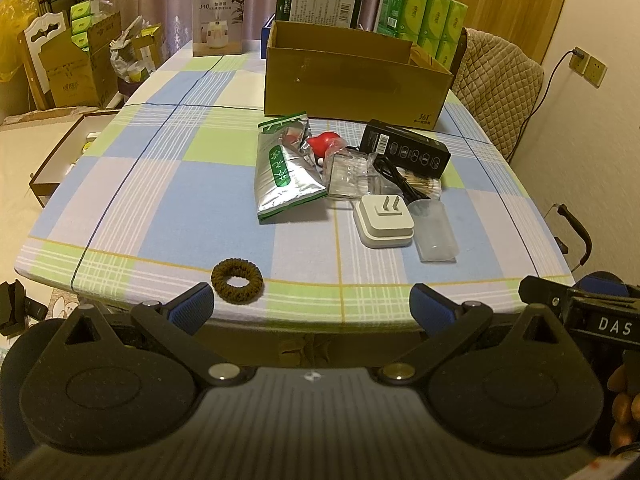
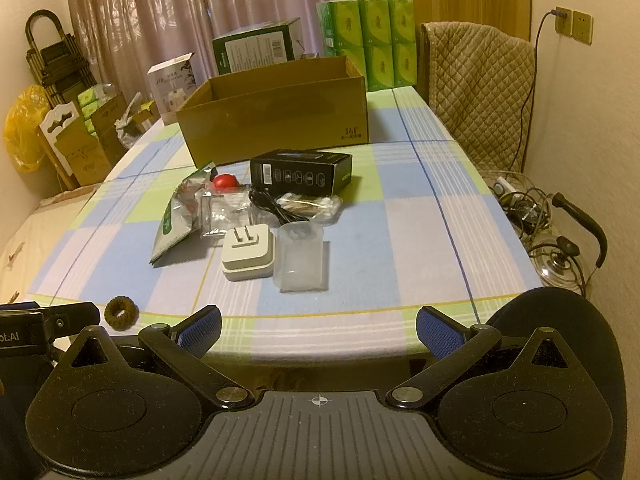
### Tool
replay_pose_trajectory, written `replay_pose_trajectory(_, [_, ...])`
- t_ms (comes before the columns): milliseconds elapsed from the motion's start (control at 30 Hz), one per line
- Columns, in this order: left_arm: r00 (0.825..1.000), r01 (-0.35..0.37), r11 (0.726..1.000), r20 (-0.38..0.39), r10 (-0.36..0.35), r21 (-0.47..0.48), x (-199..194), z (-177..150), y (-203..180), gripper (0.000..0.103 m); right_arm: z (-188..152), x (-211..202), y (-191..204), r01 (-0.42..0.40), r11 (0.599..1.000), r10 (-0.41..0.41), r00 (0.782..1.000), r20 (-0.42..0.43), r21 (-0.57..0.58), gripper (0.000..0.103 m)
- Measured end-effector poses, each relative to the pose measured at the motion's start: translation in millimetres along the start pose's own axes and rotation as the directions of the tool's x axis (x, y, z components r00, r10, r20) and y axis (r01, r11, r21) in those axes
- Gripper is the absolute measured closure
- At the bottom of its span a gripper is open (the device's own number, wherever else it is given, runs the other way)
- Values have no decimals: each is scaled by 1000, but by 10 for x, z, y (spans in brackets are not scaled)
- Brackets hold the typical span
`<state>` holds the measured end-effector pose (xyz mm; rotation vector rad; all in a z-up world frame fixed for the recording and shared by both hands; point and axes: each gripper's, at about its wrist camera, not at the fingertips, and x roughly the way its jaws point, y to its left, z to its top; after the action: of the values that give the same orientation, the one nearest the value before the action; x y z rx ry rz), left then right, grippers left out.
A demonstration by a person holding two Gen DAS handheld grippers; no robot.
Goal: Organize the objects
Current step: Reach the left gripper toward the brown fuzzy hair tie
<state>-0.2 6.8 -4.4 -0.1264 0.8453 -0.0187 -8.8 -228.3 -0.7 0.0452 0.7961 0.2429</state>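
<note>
A cluster of small items lies mid-table: a silver-green tea pouch (image 1: 282,170), a red ball (image 1: 325,141), a clear plastic box (image 1: 347,176), a black carton (image 1: 404,148), a black cable (image 1: 394,176), a white plug adapter (image 1: 384,220) and a frosted plastic cup (image 1: 435,230). A brown hair tie (image 1: 237,275) rests near the front edge, just ahead of my left gripper (image 1: 312,304), which is open and empty. My right gripper (image 2: 318,330) is open too, held at the table's front edge. An open cardboard box (image 1: 352,80) stands behind the cluster.
A humidifier carton (image 1: 218,20), a green carton (image 1: 318,2) and stacked green tissue packs (image 1: 428,20) line the far table edge. A quilted chair (image 2: 480,80) stands to the right, with cables and a glass lid (image 2: 556,256) on the floor. Boxes crowd the left floor.
</note>
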Motion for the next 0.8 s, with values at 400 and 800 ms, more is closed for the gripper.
replay_pose_trajectory(400, [1000, 1, 1000, -1, -1, -4, -2, -10, 10, 1, -70, 21, 9, -1, 1000, 1, 1000, -5, -1, 2])
replay_pose_trajectory(800, [998, -14, 999, -58, 12, -37, 194, -31, 229, 1, -18, 221, 69, -26, 999, 25, 999, -25, -32, 2])
